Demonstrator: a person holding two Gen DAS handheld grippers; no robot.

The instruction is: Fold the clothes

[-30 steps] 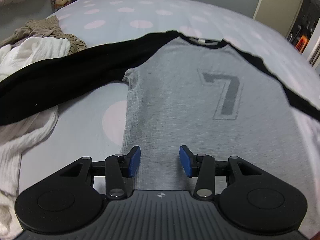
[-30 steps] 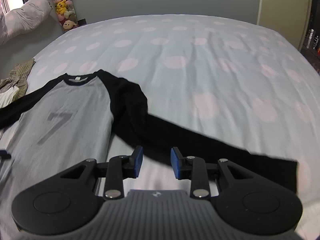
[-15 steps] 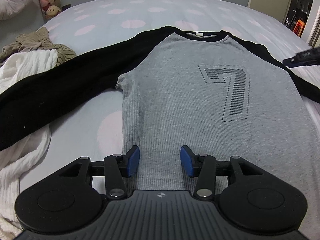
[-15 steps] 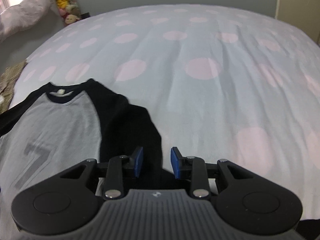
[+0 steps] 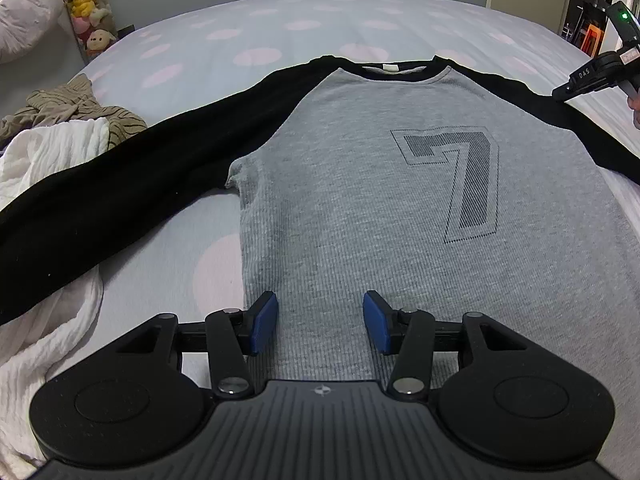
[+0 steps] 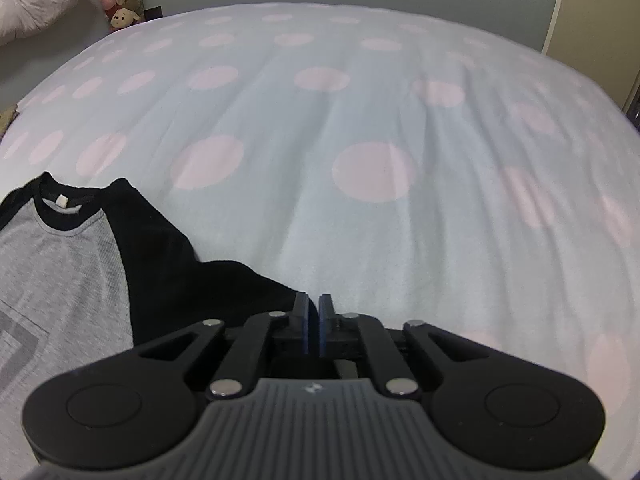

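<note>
A grey raglan shirt [image 5: 360,200] with a dark "7" and black sleeves lies face up on the bed. Its left sleeve [image 5: 120,192] stretches out over a white cloth. My left gripper [image 5: 320,320] hovers open over the grey hem area near the shirt's left edge, nothing pinched. My right gripper [image 6: 314,312] is at the upper edge of the right sleeve [image 6: 180,272], close to the shoulder. Its jaws are closing and stand almost together on that black fabric. The left wrist view shows the right gripper [image 5: 560,94] tip touching the right sleeve [image 5: 580,128].
The bed sheet [image 6: 360,120] is pale blue with pink dots and stretches far beyond the shirt. A white cloth [image 5: 48,168] and a tan striped garment [image 5: 80,108] lie at the left. Plush toys [image 5: 88,12] and a pillow [image 5: 24,16] sit behind; a door [image 6: 592,8] stands right.
My right gripper travelled along the right sleeve toward the shoulder, dropped lower, and its jaws came nearly together. It has entered the left wrist view at the right edge. The left gripper barely shifted.
</note>
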